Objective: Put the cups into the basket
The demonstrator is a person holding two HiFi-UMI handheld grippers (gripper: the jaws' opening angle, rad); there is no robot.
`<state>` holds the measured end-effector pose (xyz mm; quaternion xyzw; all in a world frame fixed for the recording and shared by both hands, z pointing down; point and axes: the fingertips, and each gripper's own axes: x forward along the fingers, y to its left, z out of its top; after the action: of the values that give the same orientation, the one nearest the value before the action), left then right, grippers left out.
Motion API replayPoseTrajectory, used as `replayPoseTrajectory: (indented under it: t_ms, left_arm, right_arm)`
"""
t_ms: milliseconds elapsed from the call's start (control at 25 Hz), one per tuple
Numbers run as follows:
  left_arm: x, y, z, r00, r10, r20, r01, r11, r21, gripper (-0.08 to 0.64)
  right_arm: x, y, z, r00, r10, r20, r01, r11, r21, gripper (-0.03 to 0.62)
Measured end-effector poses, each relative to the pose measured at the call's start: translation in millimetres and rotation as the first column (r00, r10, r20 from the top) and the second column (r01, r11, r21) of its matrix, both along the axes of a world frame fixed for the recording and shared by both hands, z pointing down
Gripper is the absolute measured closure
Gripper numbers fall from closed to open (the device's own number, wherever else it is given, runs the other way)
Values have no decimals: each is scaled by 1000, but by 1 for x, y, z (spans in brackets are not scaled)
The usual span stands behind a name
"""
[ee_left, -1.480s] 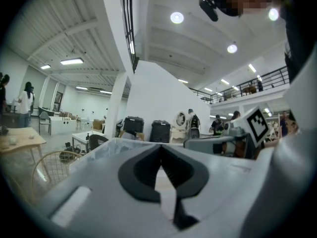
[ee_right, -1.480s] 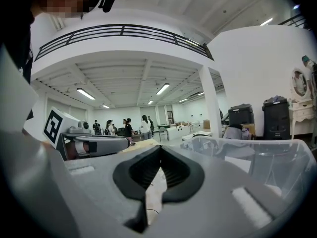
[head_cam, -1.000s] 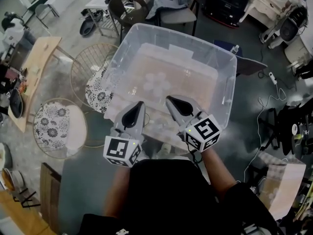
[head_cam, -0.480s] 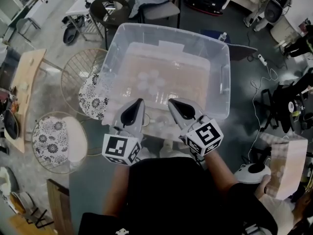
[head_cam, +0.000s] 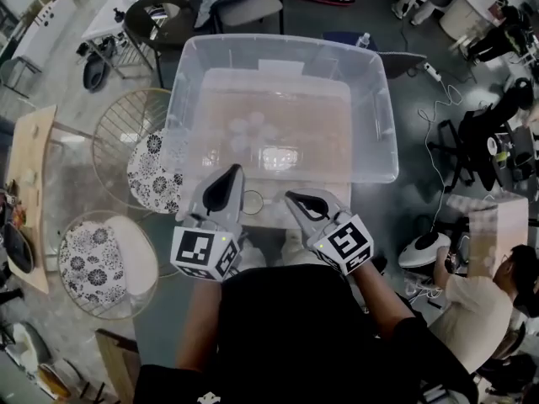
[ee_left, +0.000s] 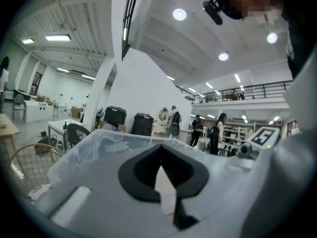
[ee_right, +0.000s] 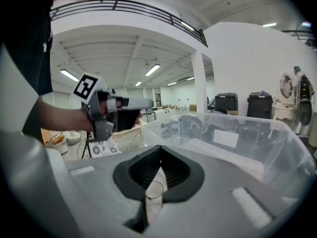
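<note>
Both claws have drawn back toward the person from over the large transparent plastic basket (head_cam: 278, 42), and the right one has also sunk lower. A second ago their tips reached past the basket's near wall; now they stop just short of it. The left claw (head_cam: 232, 175) has its jaws together on nothing, and the right claw (head_cam: 293, 199) is likewise closed and empty. Between their tips, just outside the near wall, stands a single clear plastic cup (head_cam: 252, 201), which the right gripper view shows through the notch under its closed jaws. This looks like a return for the next cup, and the jaws would have to part before any pickup. More clear cups (head_cam: 247, 130) show faintly on the basket's floor, toward its far left. Only a pale strip of bench (head_cam: 268, 217) shows at the near edge. Around it lies a grey workshop floor with two round wire chairs with floral cushions (head_cam: 97, 255) to the left, trailing cables and a seated person (head_cam: 472, 305) to the right.
</note>
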<state>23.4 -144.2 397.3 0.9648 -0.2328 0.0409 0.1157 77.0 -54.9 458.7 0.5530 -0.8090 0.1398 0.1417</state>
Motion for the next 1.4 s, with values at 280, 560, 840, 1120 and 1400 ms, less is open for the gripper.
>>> replayPoseTrajectory:
  t_ms: [280,560,840,1120,1400]
  left_arm:
    - [0,-6,7,998,61,-4,-61,998,-25,555]
    - [6,-1,10,994,110,11,-109,994,-24,555]
    - [0,0,15,992,121,24,-121,992,-30,555]
    - [-12,-3,24,993,106,42,-105,994,-38,555]
    - [-17,-8,28,994,98,41,-96,994,-53,555]
  right_arm:
    - [-3,14,86,993,31,-113,-50,984,-173,589]
    - [-6,28,176,993,-9,-119,-41,909,-414,538]
    - [-20,34,230,958,-172,-230,14,830,-558,471]
    - [-31,42,275,862,-357,-361,25,740,-672,451]
    - [-24,34,287,824,-387,-414,-19,711,-703,508]
